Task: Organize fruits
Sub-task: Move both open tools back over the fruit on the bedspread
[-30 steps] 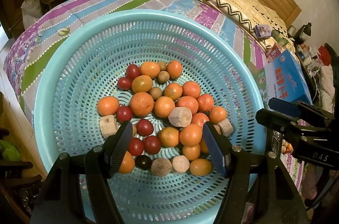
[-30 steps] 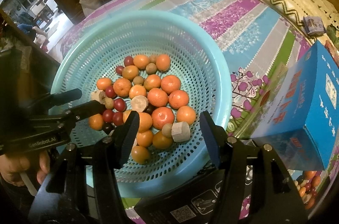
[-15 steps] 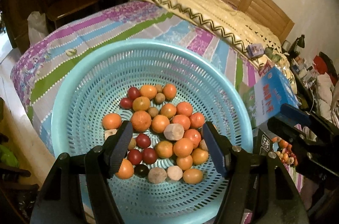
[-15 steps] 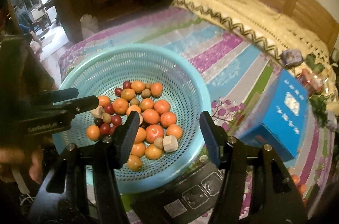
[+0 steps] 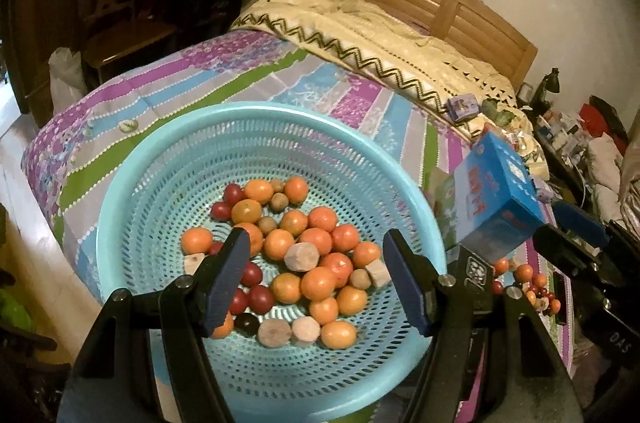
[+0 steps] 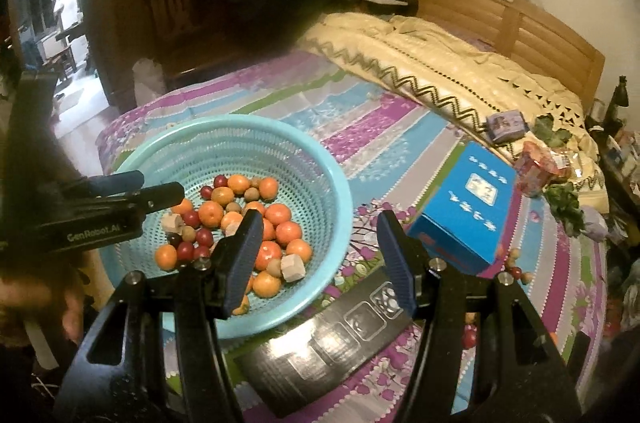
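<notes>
A heap of small round orange and dark-red fruits [image 5: 304,259] is gathered in the perforated turquoise plastic basket [image 5: 132,207] on the striped purple bedspread [image 6: 400,139]. Since a second ago both the left gripper [image 5: 316,279] and right gripper [image 6: 320,259] have been drawn back, jaws spread and empty; a sorting pass seems finished, though stray fruits [image 5: 524,279] beside the blue cardboard box [image 6: 464,215] remain ungathered.

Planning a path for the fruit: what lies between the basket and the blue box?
In the right wrist view, only bedsheet lies between basket and blue box; a black box sits nearer.
</notes>
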The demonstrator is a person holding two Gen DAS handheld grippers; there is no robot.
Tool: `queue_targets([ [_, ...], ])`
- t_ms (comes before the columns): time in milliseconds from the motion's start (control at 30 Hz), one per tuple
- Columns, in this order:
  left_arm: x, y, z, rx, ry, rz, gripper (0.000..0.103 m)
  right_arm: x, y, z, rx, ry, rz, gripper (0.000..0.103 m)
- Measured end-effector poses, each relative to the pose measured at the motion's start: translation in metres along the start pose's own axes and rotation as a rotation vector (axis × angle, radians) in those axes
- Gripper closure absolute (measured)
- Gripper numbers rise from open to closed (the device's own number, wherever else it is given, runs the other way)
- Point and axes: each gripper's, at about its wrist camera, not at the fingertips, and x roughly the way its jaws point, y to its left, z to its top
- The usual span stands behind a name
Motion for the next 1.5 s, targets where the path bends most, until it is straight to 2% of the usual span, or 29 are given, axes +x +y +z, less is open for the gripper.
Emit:
queue_targets([
  [200,-0.015,-0.017,-0.001,0.017,-0.064,-0.004,0.028,-0.015,-0.015,-0.011,0.034,-0.017,-0.02,0.043],
  [367,-0.02,-0.038,-0.004,0.051,-0.083,-0.018,0.028,-0.027,-0.031,-0.026,0.061,-0.023,-0.055,0.043],
  [900,-0.009,-0.158,-0.04,0.271,-0.01,-0.147,0.028,-0.074,-0.11,-0.1,0.249,-0.004,-0.198,0.042],
  [1033,-0.011,-0.186,-0.049,0.334,-0.002,-0.164,0.028,-0.086,-0.126,-0.118,0.281,-0.003,-0.237,0.033],
  [1167,-0.012,-0.218,-0.058,0.394,-0.008,-0.172,0.027,-0.094,-0.139,-0.131,0.305,-0.005,-0.28,0.033],
  [1300,-0.018,-0.247,-0.069,0.435,-0.032,-0.218,0.012,-0.104,-0.155,-0.145,0.331,-0.001,-0.306,0.027],
  [1400,-0.021,-0.266,-0.074,0.462,-0.044,-0.229,0.012,-0.111,-0.163,-0.155,0.347,-0.008,-0.331,0.02],
  [1500,-0.024,-0.282,-0.078,0.491,-0.057,-0.232,0.012,-0.115,-0.169,-0.165,0.363,-0.006,-0.34,0.017],
])
